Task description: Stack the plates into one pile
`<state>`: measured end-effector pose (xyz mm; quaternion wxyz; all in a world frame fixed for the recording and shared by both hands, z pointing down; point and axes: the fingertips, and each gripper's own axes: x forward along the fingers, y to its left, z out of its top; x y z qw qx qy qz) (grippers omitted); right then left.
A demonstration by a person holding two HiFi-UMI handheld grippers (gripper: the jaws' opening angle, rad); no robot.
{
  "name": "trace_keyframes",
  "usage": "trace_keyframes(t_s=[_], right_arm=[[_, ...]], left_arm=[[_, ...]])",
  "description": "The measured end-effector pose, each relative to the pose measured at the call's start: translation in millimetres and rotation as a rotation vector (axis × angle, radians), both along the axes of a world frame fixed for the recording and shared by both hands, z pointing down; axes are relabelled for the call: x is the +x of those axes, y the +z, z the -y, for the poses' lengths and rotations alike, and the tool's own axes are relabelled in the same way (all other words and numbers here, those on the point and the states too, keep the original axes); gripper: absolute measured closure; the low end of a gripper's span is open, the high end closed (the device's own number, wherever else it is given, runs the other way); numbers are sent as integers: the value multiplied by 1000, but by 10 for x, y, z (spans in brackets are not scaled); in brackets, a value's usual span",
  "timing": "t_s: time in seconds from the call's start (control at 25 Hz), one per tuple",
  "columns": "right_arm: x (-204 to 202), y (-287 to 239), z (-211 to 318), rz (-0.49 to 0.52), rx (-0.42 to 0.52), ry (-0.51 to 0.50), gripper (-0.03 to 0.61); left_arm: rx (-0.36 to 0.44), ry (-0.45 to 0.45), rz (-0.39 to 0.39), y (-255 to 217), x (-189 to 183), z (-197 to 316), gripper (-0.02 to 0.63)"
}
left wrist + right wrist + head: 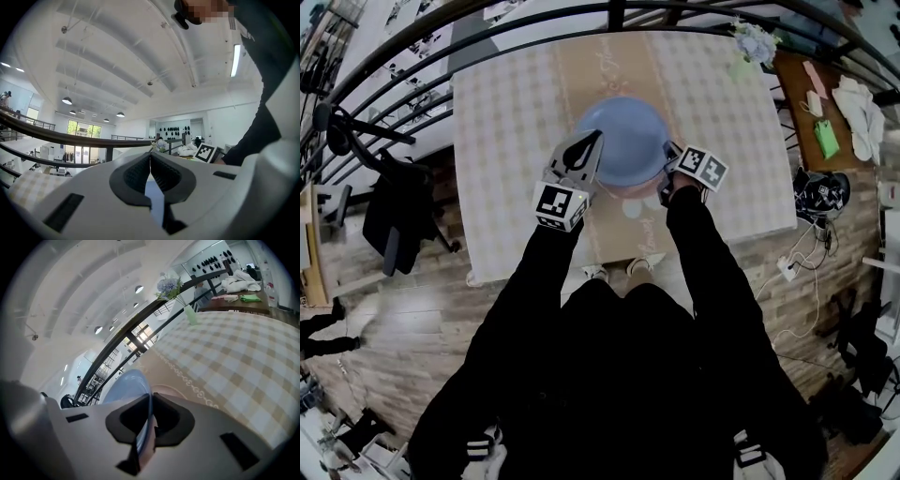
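Pinching blue plate [125, 386] | right hand-held gripper [151, 401] | head view hides grip

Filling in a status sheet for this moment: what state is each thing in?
Blue plate: gripped at both rims, over the pink plate.
Pink plate: flat on the table, mostly covered.
Left gripper: shut on the blue plate.
Right gripper: shut on the blue plate.
Vase: upright.

We see wood-plank floor [422, 319] around the checked worktop [506, 122], a black railing [617, 14] beyond it, 1 black chair [394, 211] to its left, 1 brown side table [794, 94] to its right.
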<state>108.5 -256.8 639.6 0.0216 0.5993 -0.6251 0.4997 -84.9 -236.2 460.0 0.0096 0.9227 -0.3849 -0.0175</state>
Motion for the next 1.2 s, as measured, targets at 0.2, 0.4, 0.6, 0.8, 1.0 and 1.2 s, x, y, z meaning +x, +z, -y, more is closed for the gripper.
trace_keyframes(t_s=[0.2,0.4,0.6,0.8,1.0,1.2], right_arm=[[167,111,-122,16,-19,11,548],[230,228,-232,23,-37,-2,548],[226,365,-310,27,-61,-17,545],[210,484,-337,33,-76,-28,545],[263,620,-339,29,-108,-6,541],[333,651,-294,-6,-104,1,532]], left_arm=[[-13,19,11,87,162,-15,594],[-36,22,17,197,249,-54,594],[-53,22,14,272,285,-66,594],[-69,12,9,333,283,-66,594],[-76,5,14,362,288,-60,594],[-86,-5,17,392,263,-48,594]])
